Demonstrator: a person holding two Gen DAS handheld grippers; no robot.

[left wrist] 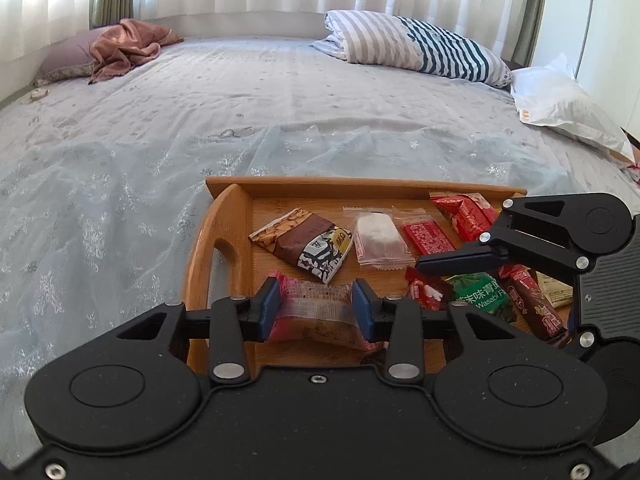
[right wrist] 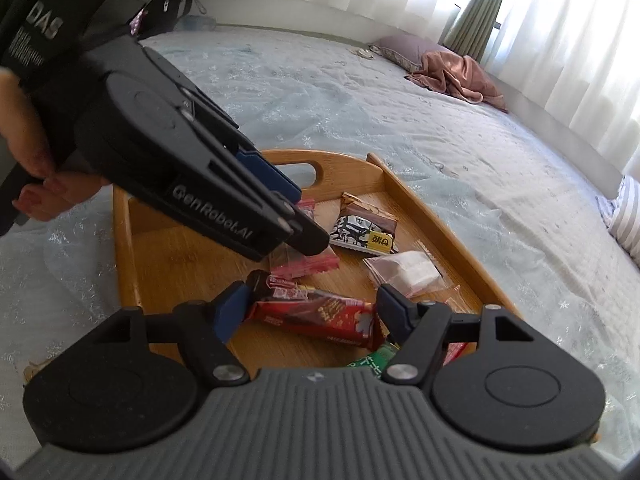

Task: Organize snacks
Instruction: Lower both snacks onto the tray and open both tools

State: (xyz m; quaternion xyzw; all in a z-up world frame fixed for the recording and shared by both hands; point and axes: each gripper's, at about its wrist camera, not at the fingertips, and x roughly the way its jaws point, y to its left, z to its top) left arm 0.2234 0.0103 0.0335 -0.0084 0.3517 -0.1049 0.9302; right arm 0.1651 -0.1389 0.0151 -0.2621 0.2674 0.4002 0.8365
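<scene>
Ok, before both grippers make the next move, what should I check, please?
1. Left gripper pads press both sides of the pink-ended snack packet: ok.
2. Packet lifted off the wooden tray: cannot tell.
3. Right gripper open around the red snack bar: ok.
4. Bar clear of the green wasabi packet: not ok, they touch.
5. Grippers apart from each other: ok, though close.

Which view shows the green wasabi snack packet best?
The left wrist view: the green wasabi packet lies face-up with its label readable, partly overlapped by neighbouring snacks. The right wrist view shows only a green sliver behind the right claw.
</scene>
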